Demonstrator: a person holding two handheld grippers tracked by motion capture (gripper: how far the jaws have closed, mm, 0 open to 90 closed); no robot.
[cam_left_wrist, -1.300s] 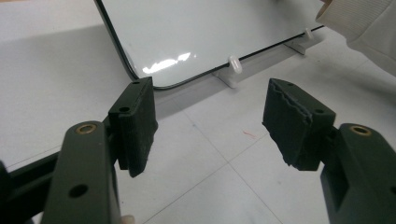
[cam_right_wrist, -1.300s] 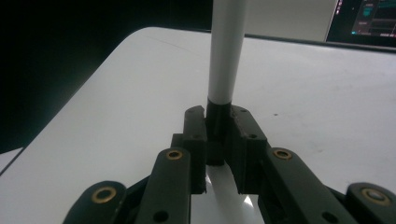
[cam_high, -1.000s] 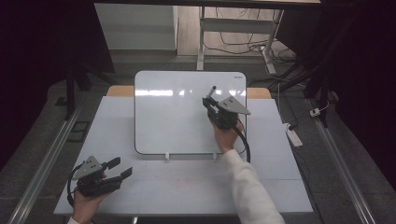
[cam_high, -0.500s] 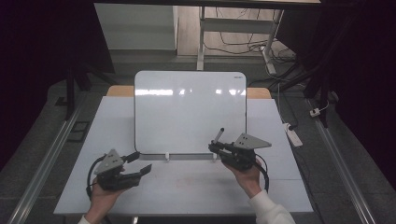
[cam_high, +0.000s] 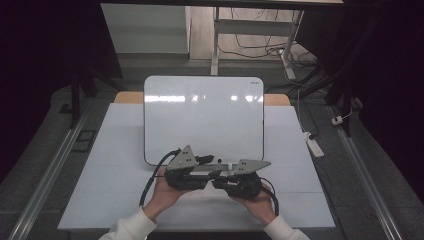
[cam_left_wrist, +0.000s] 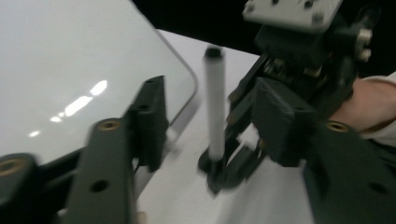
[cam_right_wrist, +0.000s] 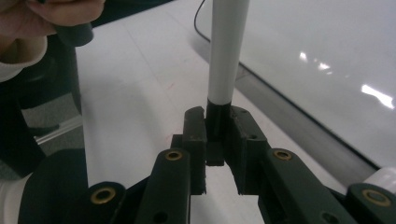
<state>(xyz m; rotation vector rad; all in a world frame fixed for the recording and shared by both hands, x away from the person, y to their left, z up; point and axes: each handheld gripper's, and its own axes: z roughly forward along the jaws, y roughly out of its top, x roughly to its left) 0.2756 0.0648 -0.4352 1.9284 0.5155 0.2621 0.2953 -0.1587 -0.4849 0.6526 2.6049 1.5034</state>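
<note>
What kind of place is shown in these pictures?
Probably a lab or workshop set up for recording, not a home. A white rectangular table stands among dark curtains, loose black cables lie on the grey floor, and a white power strip sits beside the table. A glossy white whiteboard lies on it.

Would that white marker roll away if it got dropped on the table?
Probably yes: the marker looks round and smooth, so it may roll on the flat table. It seems stiff and light, since the right gripper holds it straight by its dark end alone.
</note>
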